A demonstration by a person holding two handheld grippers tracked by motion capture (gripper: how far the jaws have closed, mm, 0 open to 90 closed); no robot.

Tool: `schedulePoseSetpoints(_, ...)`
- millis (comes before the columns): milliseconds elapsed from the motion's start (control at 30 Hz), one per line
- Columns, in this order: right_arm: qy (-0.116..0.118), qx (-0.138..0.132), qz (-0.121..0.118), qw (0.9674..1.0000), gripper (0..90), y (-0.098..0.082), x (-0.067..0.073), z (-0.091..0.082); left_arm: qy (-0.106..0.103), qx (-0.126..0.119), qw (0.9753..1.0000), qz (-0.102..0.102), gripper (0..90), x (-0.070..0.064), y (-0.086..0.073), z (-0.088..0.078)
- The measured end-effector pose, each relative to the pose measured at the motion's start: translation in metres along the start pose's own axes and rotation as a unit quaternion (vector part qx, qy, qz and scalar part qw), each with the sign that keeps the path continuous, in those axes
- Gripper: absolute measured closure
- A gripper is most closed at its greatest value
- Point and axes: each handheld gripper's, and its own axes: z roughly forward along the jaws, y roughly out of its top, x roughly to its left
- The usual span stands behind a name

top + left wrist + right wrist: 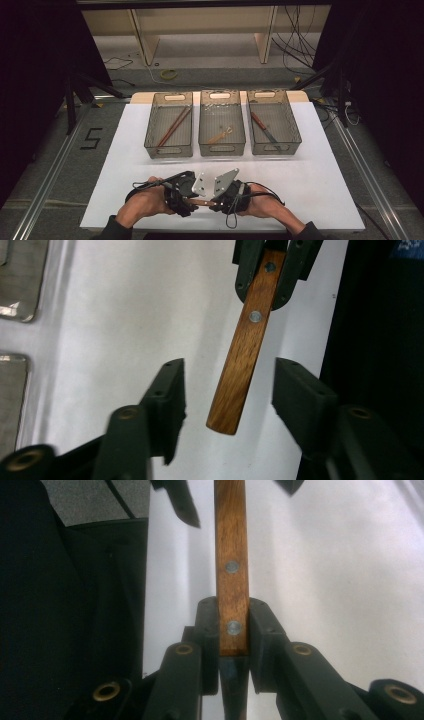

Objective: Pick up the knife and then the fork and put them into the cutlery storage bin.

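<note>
Gripping riveted wooden knife handle point(232, 575)

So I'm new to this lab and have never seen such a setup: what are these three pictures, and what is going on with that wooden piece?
There is no robot here. A person sits at a white table and holds a hand-operated gripper in each hand. The high view looks down from above; the other two pictures come from small cameras riding on each gripper, looking along its black jaws.

At the far side stand three mesh bins: the left one holds chopsticks, the middle one a small utensil I cannot make out, the right one a knife.

Between the hands is a wooden handle with metal rivets, apparently of a knife. The right gripper clamps it near the blade end. The left gripper has its jaws open on either side of the handle's free end, not touching it.
</note>
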Motion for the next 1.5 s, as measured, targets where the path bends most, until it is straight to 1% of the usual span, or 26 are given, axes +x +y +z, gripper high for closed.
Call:
schedulePoseSetpoints(33, -0.002, 0.0, -0.002, 1.0, 78.1, -0.001, -0.001, 0.0, 0.003, -0.007, 0.9999, -0.009, 38.4, 0.002, -0.001, -0.001)
schedulePoseSetpoints(67, -0.004, 0.002, 0.004, 1.0, 78.1, -0.001, -0.002, -0.001, 0.005, -0.011, 0.9998, -0.016, 36.3, 0.003, -0.002, -0.001)
schedulePoseSetpoints(100, -0.008, 0.002, 0.005, 1.0, 78.1, -0.002, -0.003, -0.002, 0.005, -0.023, 0.9993, -0.029, 34.4, 0.004, -0.002, -0.001)
schedulePoseSetpoints(167, -0.014, -0.002, 0.011, 0.9998, 78.1, -0.004, -0.007, -0.005, 0.004, -0.037, 0.9985, -0.04, 31.3, 0.007, -0.004, -0.003)
schedulePoseSetpoints(200, -0.019, -0.004, 0.015, 0.9997, 78.1, -0.005, -0.008, -0.007, 0.009, -0.044, 0.9979, -0.048, 30.1, 0.008, -0.005, -0.003)
schedulePoseSetpoints(267, -0.028, -0.006, 0.026, 0.9993, 78.1, -0.007, -0.012, -0.011, 0.015, -0.057, 0.9959, -0.068, 28.4, 0.012, -0.008, -0.004)
schedulePoseSetpoints(333, -0.036, -0.009, 0.031, 0.9988, 78.1, -0.01, -0.016, -0.016, 0.026, -0.071, 0.9937, -0.083, 27.2, 0.015, -0.012, -0.005)
schedulePoseSetpoints(400, -0.043, -0.011, 0.035, 0.9984, 78.1, -0.013, -0.019, -0.021, 0.032, -0.086, 0.9902, -0.105, 25.6, 0.017, -0.017, -0.004)
schedulePoseSetpoints(433, -0.049, -0.009, 0.036, 0.9981, 78.1, -0.015, -0.021, -0.024, 0.04, -0.09, 0.9886, -0.114, 24.9, 0.017, -0.02, -0.004)
schedulePoseSetpoints(500, -0.059, -0.007, 0.038, 0.9975, 78.1, -0.018, -0.023, -0.028, 0.045, -0.1, 0.9857, -0.128, 24.0, 0.018, -0.026, -0.003)
schedulePoseSetpoints(600, -0.071, -0.013, 0.056, 0.9958, 78.1, -0.024, -0.027, -0.037, 0.057, -0.12, 0.9787, -0.156, 23.2, 0.021, -0.037, 0.0)
schedulePoseSetpoints(700, -0.088, -0.025, 0.076, 0.9929, 78.0, -0.03, -0.035, -0.048, 0.061, -0.148, 0.9702, -0.182, 22.8, 0.023, -0.047, 0.002)
schedulePoseSetpoints(733, -0.094, -0.03, 0.083, 0.9917, 78.0, -0.031, -0.038, -0.053, 0.061, -0.154, 0.9681, -0.188, 22.8, 0.024, -0.05, 0.003)
schedulePoseSetpoints(767, -0.101, -0.035, 0.091, 0.9901, 78.0, -0.033, -0.041, -0.057, 0.058, -0.164, 0.9647, -0.198, 22.8, 0.024, -0.053, 0.004)
schedulePoseSetpoints(833, -0.113, -0.045, 0.108, 0.9866, 78.0, -0.036, -0.048, -0.065, 0.054, -0.176, 0.96, -0.211, 22.8, 0.026, -0.058, 0.006)
schedulePoseSetpoints(867, -0.118, -0.048, 0.115, 0.9852, 78.0, -0.037, -0.051, -0.069, 0.054, -0.178, 0.9594, -0.212, 22.8, 0.026, -0.06, 0.006)
schedulePoseSetpoints(900, -0.124, -0.051, 0.121, 0.9835, 78.0, -0.039, -0.054, -0.072, 0.053, -0.186, 0.9562, -0.219, 22.8, 0.027, -0.061, 0.007)
schedulePoseSetpoints(933, -0.13, -0.054, 0.126, 0.982, 78.0, -0.04, -0.058, -0.075, 0.052, -0.19, 0.9545, -0.224, 22.8, 0.027, -0.063, 0.007)
schedulePoseSetpoints(1067, -0.15, -0.065, 0.151, 0.9749, 78.0, -0.043, -0.071, -0.088, 0.05, -0.198, 0.9493, -0.239, 22.3, 0.028, -0.069, 0.01)
schedulePoseSetpoints(1100, -0.156, -0.068, 0.156, 0.9729, 78.0, -0.044, -0.075, -0.091, 0.053, -0.203, 0.9469, -0.243, 22.3, 0.028, -0.071, 0.01)
schedulePoseSetpoints(1167, -0.168, -0.073, 0.165, 0.9693, 78.0, -0.046, -0.082, -0.098, 0.054, -0.216, 0.9396, -0.26, 22.2, 0.029, -0.074, 0.01)
schedulePoseSetpoints(1233, -0.18, -0.074, 0.176, 0.9649, 78.0, -0.049, -0.09, -0.105, 0.056, -0.214, 0.939, -0.263, 21.8, 0.03, -0.077, 0.01)
schedulePoseSetpoints(1267, -0.186, -0.075, 0.181, 0.9628, 78.0, -0.05, -0.094, -0.108, 0.057, -0.216, 0.9375, -0.267, 21.6, 0.03, -0.078, 0.011)
schedulePoseSetpoints(1333, -0.197, -0.077, 0.19, 0.9589, 78.0, -0.052, -0.102, -0.116, 0.053, -0.213, 0.9373, -0.271, 21.6, 0.03, -0.081, 0.012)
schedulePoseSetpoints(1467, -0.214, -0.082, 0.214, 0.9497, 78.0, -0.055, -0.118, -0.128, 0.053, -0.214, 0.934, -0.281, 21.4, 0.03, -0.085, 0.015)
schedulePoseSetpoints(1500, -0.218, -0.083, 0.218, 0.9477, 78.0, -0.055, -0.121, -0.131, 0.054, -0.212, 0.9348, -0.28, 21.1, 0.03, -0.086, 0.016)
